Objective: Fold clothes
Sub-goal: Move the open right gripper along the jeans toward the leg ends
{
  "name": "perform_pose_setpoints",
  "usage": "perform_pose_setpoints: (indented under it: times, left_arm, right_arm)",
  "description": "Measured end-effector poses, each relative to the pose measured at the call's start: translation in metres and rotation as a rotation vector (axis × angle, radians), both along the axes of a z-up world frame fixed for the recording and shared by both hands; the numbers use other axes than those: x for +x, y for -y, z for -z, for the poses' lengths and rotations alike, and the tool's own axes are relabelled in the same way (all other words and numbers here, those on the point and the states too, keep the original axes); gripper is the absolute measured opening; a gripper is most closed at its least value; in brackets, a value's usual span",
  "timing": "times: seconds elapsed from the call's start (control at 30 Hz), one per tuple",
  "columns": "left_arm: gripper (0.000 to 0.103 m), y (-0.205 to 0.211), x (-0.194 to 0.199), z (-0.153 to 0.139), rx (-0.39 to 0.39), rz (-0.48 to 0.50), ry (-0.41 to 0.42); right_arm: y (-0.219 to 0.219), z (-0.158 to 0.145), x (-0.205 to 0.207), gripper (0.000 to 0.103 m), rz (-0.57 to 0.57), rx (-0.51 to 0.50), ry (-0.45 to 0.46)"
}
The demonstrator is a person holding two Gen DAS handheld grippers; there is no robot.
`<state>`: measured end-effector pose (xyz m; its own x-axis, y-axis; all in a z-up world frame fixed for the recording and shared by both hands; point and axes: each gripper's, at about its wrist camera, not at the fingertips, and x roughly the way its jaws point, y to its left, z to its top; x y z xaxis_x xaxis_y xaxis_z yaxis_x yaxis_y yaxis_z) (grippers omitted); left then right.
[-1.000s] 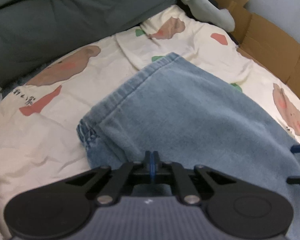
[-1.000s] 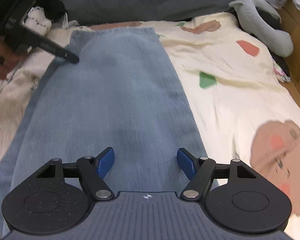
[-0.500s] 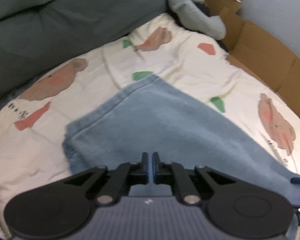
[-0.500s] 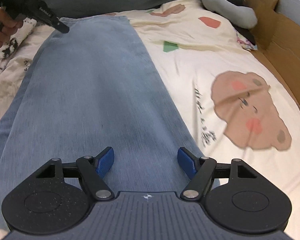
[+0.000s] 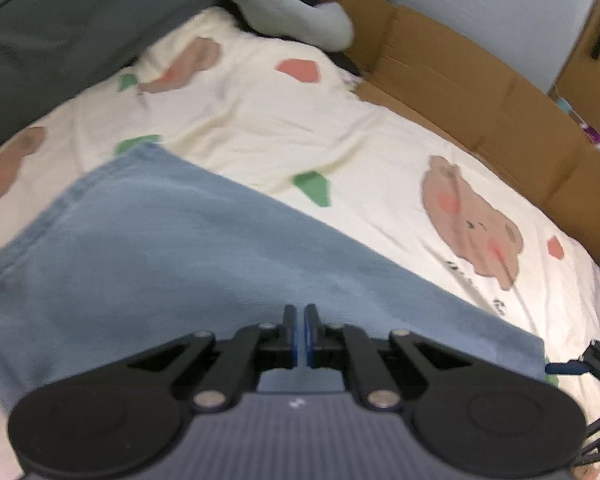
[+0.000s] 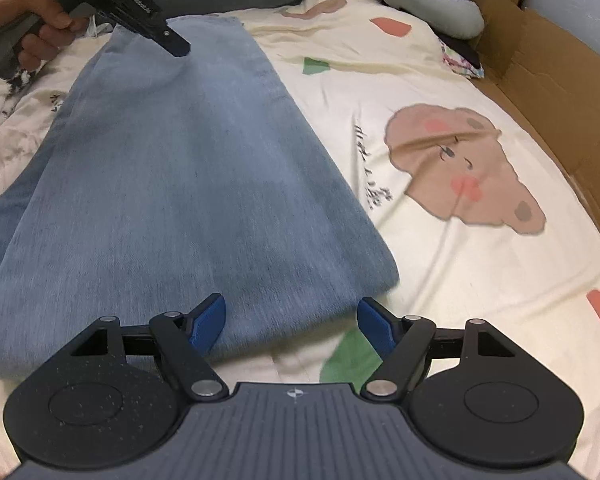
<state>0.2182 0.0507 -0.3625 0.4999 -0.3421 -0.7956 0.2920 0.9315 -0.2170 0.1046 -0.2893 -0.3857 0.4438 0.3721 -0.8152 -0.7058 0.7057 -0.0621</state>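
1. Across the middle of the bed (image 6: 480, 280), the jeans (image 6: 180, 184) lie flat as a long doubled strip, one end near the far edge by the grey bedding, the other end at the near edge under the right gripper (image 6: 292, 320).
2. Step in hand, as I judge it: the lengthwise fold looks done and the crosswise fold comes next.
3. Right gripper's fingers stand wide apart over the near end of the jeans, gripping nothing.
4. Left gripper (image 5: 299, 336) has its fingers together; whether cloth is pinched between them I cannot tell. From the right wrist view its tip rests at the far end of the jeans.
5. Next move probably calls for both grippers to take 1 end and carry it over the other.
6. Denim: pale blue, heavy, stitched hem. Bedsheet: cream, soft, creased, printed with bears. Cardboard (image 5: 480, 92) lines the right edge.
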Motion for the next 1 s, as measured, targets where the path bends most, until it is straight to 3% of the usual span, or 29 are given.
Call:
perform_pose_setpoints:
  times: [0.13,0.33,0.53,0.67,0.77,1.0]
  left_arm:
    - [0.004,0.022,0.004,0.011,0.008,0.044,-0.010]
    - [0.005,0.037,0.012,0.029,0.033,0.057,-0.025]
    - [0.003,0.032,0.018,0.045,0.016,0.057,-0.018]
    - [0.003,0.037,0.017,0.037,0.035,0.050,-0.015]
    - [0.004,0.039,0.010,0.027,0.009,0.053,-0.009]
    - [0.004,0.066,-0.013,0.018,-0.055,0.132,-0.021]
  right_arm:
    - [0.006,-0.013,-0.003,0.072,0.029,0.012,0.022]
    - [0.009,-0.019,0.006,0.038,0.121,0.065,0.032]
    - [0.002,-0.001,0.012,0.037,0.132,0.075,0.047]
    - [-0.001,0.005,0.014,0.035,0.130,0.059,0.051]
    - [0.000,-0.001,0.015,0.027,0.153,0.070,0.066]
    - [0.001,0.000,0.018,0.026,0.173,0.078,0.085]
